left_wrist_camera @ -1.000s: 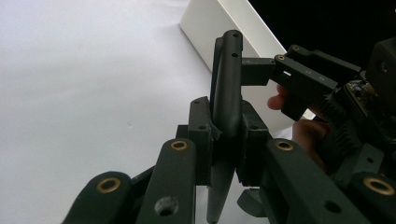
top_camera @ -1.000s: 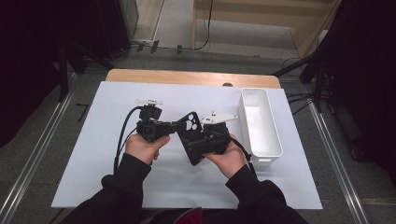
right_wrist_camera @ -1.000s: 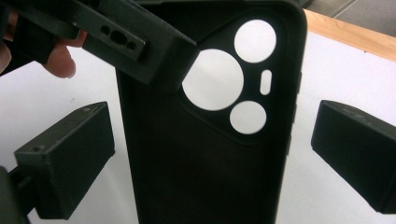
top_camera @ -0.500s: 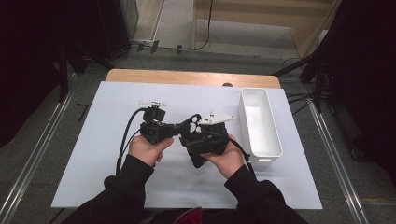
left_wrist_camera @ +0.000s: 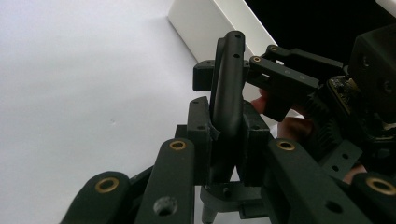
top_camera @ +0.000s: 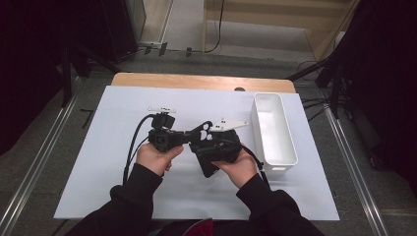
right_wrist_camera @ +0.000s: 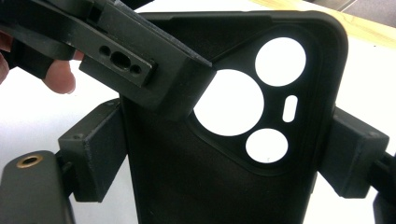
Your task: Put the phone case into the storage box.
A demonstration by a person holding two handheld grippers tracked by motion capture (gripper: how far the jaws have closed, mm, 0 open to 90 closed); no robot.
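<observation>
A wooden worktop is covered almost wholly by a white sheet, with a strip of bare wood showing along the far edge. On the sheet's right side rests a long white tray, lying lengthwise from far to near, close to the sheet's right edge.
</observation>
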